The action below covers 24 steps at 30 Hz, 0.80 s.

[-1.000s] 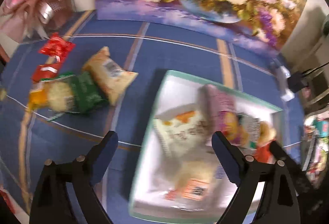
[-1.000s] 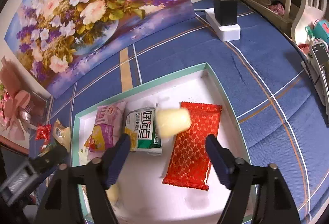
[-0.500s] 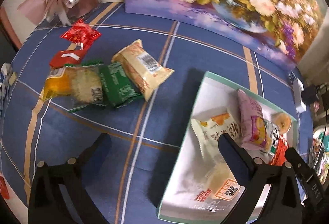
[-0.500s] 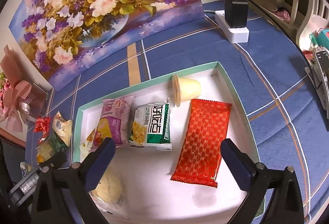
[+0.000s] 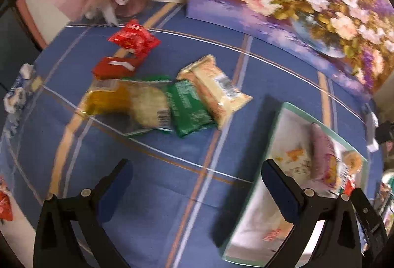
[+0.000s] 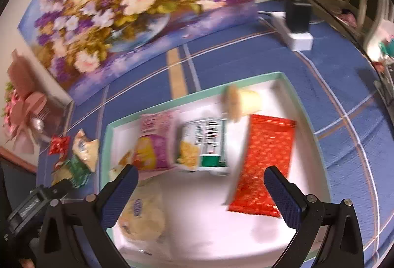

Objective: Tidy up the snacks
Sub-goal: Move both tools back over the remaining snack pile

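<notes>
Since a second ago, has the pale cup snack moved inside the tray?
Yes. The cup snack went from beside the green-white packet to the tray's far wall.

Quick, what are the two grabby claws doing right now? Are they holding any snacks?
Left gripper: open, just opened wider, holding nothing.
Right gripper: open, just opened wider, holding nothing.

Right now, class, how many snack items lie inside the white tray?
6 seen: jelly cup at the tray's far edge, red packet on the right, green-and-white packet mid-tray, pink packet beside it, orange-printed pack along the left wall, round bun nearest. Others may hide.
</notes>
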{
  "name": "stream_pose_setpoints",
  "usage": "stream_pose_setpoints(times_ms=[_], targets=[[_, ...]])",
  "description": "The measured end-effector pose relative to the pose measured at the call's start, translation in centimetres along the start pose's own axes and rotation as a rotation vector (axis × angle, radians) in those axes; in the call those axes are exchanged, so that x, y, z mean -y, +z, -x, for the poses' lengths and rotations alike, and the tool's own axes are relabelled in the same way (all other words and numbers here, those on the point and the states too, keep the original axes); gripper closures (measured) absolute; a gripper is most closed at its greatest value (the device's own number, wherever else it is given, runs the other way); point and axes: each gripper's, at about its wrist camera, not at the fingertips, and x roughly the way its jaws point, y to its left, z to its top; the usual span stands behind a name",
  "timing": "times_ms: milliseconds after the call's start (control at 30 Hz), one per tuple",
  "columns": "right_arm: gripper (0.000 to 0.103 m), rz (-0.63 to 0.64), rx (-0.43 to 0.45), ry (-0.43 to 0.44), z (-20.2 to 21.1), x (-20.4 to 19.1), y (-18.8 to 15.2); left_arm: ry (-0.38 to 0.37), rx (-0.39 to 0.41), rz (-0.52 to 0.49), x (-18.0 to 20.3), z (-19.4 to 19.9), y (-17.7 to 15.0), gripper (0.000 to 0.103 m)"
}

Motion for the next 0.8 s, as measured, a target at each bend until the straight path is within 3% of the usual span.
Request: stream_pose_setpoints(times_ms=[167, 367, 633, 800], targets=[[0.000, 0.064, 0.023, 0.004, 0.5, -2.6, -0.4, 0.040, 0.018, 0.052, -1.9, 0.6, 0.5, 0.000], [0.000, 0.091, 0.046, 0.071, 1.1, -4.7, -1.1, 0.085, 0.035, 0.101, -4.0, 1.1, 1.0, 0.000], [0.000, 0.169, 0.021, 0.153, 0.5, -9.4, -2.6, 0.259, 0.019, 0.117, -8.1, 0.5, 1.5, 0.000], [0.000, 0.247, -0.006, 0.147, -0.5, -12.7, -4.5, 0.291, -0.001, 0.142, -11.0, -0.2, 1.5, 0.000]])
